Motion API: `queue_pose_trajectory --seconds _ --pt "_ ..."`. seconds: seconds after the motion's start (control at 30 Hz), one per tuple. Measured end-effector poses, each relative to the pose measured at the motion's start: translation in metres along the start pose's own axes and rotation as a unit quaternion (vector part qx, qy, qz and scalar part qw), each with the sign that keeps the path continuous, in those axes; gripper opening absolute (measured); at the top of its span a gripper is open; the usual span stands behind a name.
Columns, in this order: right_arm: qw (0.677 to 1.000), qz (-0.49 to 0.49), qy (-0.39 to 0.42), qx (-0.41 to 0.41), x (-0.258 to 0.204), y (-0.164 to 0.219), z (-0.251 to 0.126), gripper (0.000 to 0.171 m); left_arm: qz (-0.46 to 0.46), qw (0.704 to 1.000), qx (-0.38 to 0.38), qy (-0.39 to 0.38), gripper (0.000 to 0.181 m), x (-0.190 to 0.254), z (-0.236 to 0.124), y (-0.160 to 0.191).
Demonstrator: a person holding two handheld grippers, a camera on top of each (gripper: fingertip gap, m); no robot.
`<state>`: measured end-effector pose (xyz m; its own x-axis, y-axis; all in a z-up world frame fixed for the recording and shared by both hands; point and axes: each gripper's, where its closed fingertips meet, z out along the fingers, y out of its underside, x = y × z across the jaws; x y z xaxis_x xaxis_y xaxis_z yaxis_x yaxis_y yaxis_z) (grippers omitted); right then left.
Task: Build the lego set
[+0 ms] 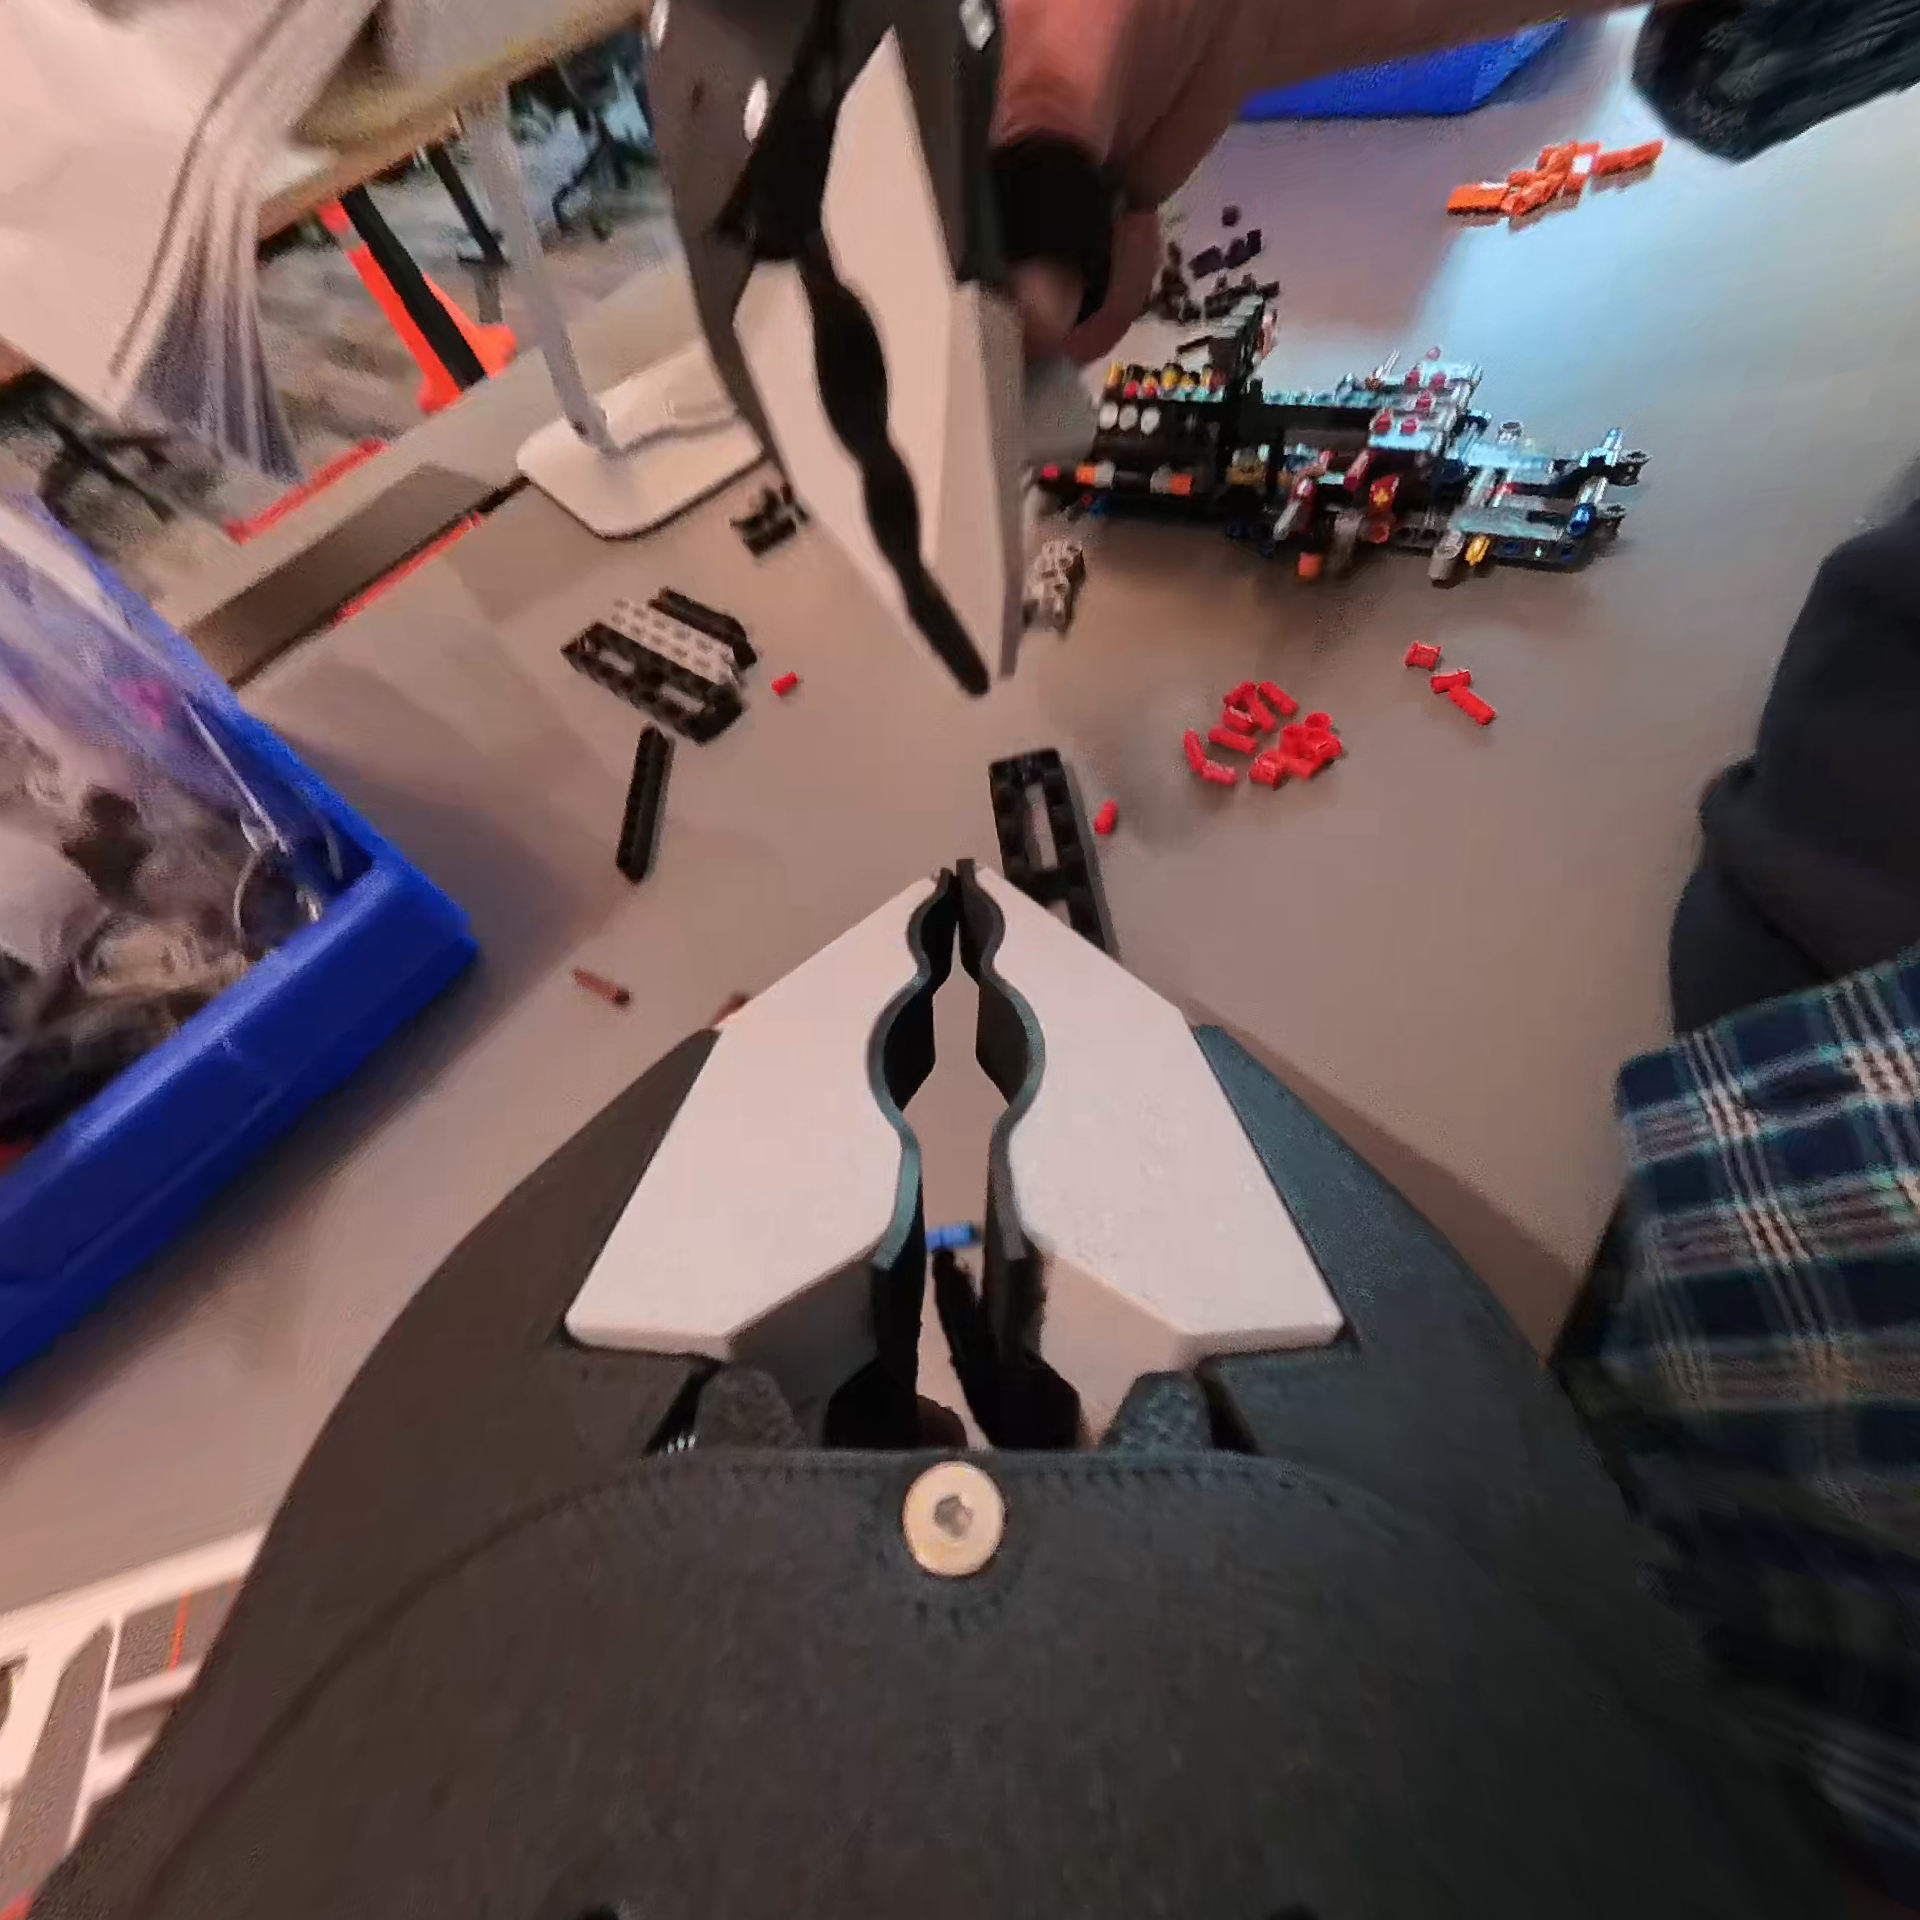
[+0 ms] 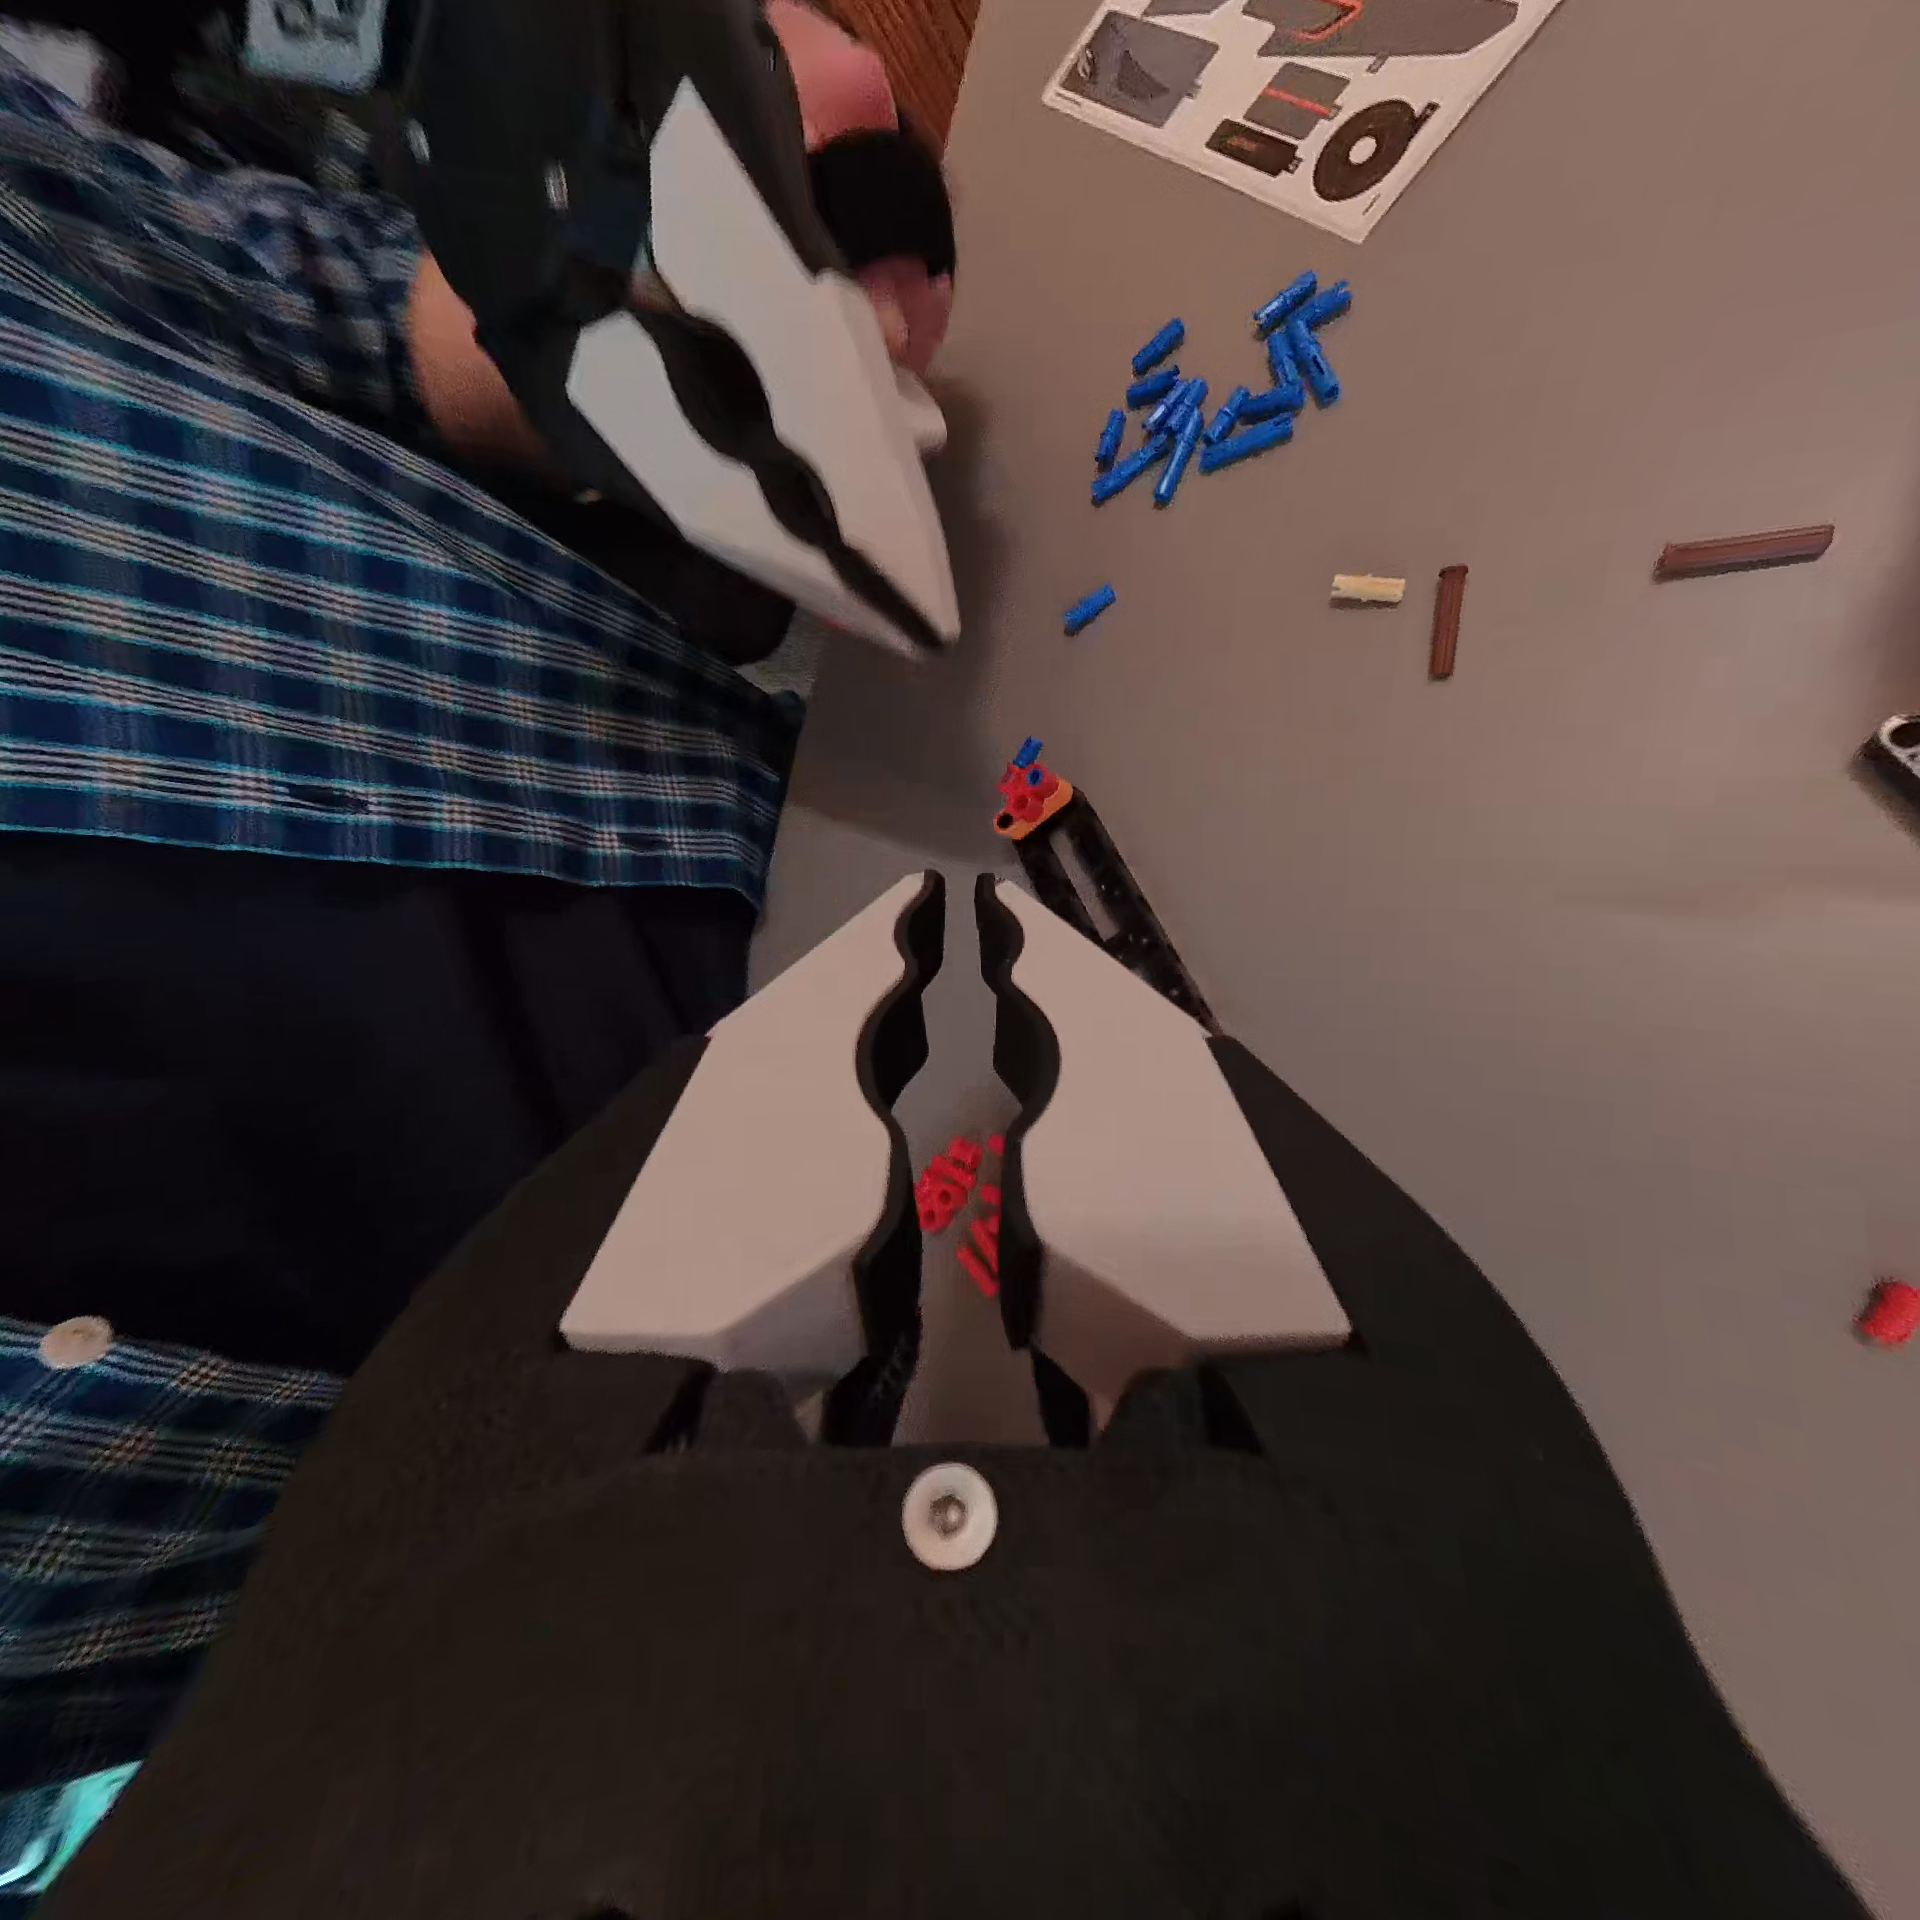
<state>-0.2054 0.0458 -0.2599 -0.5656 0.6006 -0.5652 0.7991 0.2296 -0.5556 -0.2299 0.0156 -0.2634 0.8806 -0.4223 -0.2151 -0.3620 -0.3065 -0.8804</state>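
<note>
Left gripper [image 1: 958,871]: jaws clenched, tips meeting, nothing between them, low centre of the left wrist view above the grey tabletop [image 1: 1351,987]. A black frame piece [image 1: 1044,831] lies just right of the tips. The partly built lego model [image 1: 1340,457] sits upper right of centre, a heap of red pins [image 1: 1262,743] below it. A blue bin [image 1: 260,1039] occupies the left edge.

Right gripper [image 2: 961,885]: jaws slightly parted, a narrow gap at the tips, holding nothing. In its view a black beam with a red-and-orange end [image 2: 1091,894] lies just right of the tips; blue pins [image 2: 1216,400] are scattered upper right, below a sticker sheet [image 2: 1288,94].
</note>
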Motion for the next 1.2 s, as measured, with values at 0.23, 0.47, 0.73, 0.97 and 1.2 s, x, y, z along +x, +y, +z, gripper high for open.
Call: queue_pose_trajectory --seconds 0.23,0.47,0.73,0.97,1.2 --pt "0.998 -0.035 0.042 -0.025 -0.024 0.02 0.014 0.005 -0.079 0.995 -0.049 -0.034 0.0 -0.012 -0.056 0.034" --pt "0.997 -0.044 0.053 -0.025 -0.039 0.031 0.023 0.006 -0.113 0.989 -0.075 -0.058 0.002 -0.01 -0.084 0.054" --pt "0.995 -0.07 0.07 0.001 -0.073 0.035 0.012 0.009 -0.146 0.977 -0.125 -0.093 0.008 -0.006 -0.078 0.111" --pt "0.988 -0.093 0.12 0.033 -0.099 0.045 0.004 0.019 -0.164 0.973 -0.095 -0.13 0.01 0.009 -0.09 0.101" --pt "0.973 -0.083 0.188 0.102 -0.124 0.066 0.006 0.031 -0.128 0.978 -0.089 -0.141 0.011 0.018 -0.094 0.09"
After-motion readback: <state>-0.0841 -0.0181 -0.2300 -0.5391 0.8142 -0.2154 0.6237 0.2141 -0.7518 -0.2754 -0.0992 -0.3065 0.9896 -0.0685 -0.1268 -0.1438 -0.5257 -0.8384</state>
